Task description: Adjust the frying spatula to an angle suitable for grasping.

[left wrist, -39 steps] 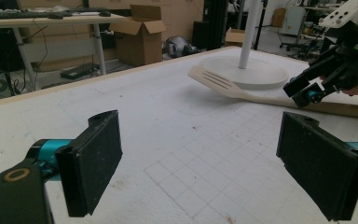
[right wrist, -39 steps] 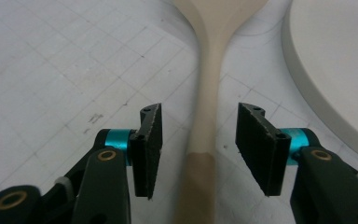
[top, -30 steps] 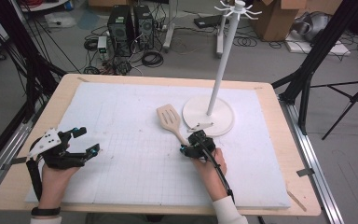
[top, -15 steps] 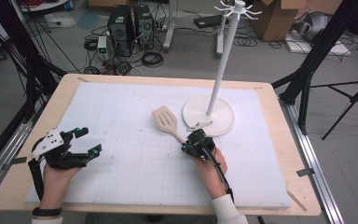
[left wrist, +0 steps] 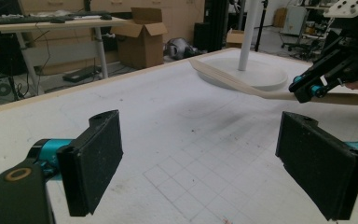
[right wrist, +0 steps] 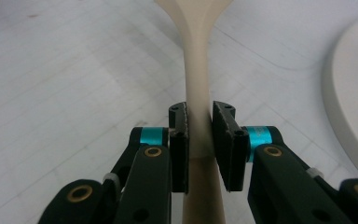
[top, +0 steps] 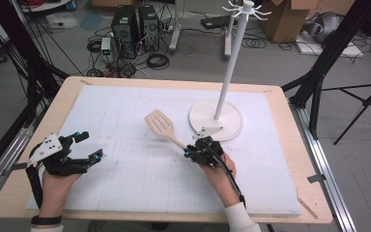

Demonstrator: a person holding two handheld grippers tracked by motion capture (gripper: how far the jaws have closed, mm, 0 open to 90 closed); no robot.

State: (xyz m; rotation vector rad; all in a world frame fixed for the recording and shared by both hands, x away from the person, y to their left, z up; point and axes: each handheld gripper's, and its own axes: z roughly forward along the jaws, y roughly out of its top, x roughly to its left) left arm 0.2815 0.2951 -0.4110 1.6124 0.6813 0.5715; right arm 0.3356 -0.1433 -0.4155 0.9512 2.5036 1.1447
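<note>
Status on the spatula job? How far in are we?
Done: the right gripper is shut on the handle of the wooden spatula; the right gripper view shows both pads clamping it. In hand: the left gripper view suggests the blade is lifted clear of the mat. Left: probably hanging it on the white stand, whose top hooks look bare. The left gripper is open and idle above the mat.

pale wooden slotted spatula [top: 161,126] | handle clamped | head raised off mat
</note>
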